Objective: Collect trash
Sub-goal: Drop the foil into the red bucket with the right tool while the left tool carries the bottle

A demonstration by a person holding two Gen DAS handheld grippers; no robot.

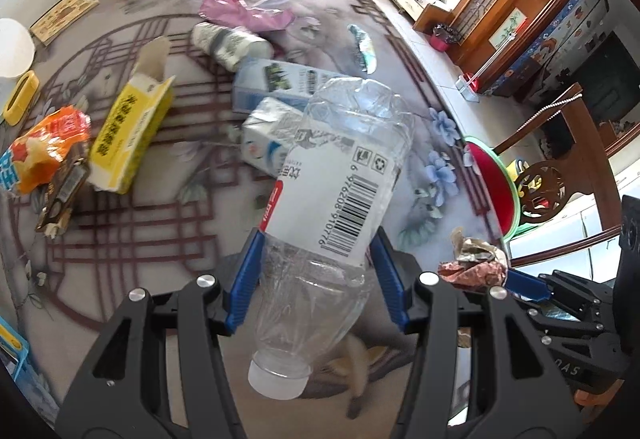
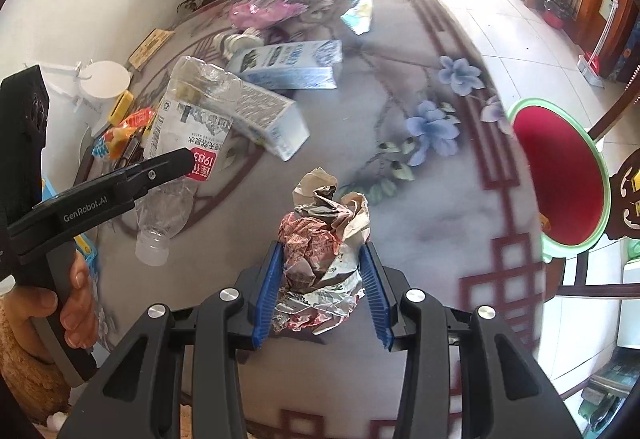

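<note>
My left gripper (image 1: 316,243) is shut on a crushed clear plastic bottle (image 1: 340,175) with a white label, cap pointing back toward me, held above the round table (image 1: 160,247). The bottle also shows in the right wrist view (image 2: 188,135). My right gripper (image 2: 324,259) is shut on a crumpled foil and paper wrapper (image 2: 320,239), held above the table; it also shows in the left wrist view (image 1: 472,263). A red bin with a green rim (image 2: 560,175) stands beyond the table's right edge.
On the table lie two blue-white milk cartons (image 1: 276,79), a yellow box (image 1: 132,135), an orange snack bag (image 1: 44,155), a pink bag (image 1: 240,11), a cup (image 1: 228,39) and a torn wrapper (image 1: 364,47). Wooden chairs (image 1: 560,143) stand around.
</note>
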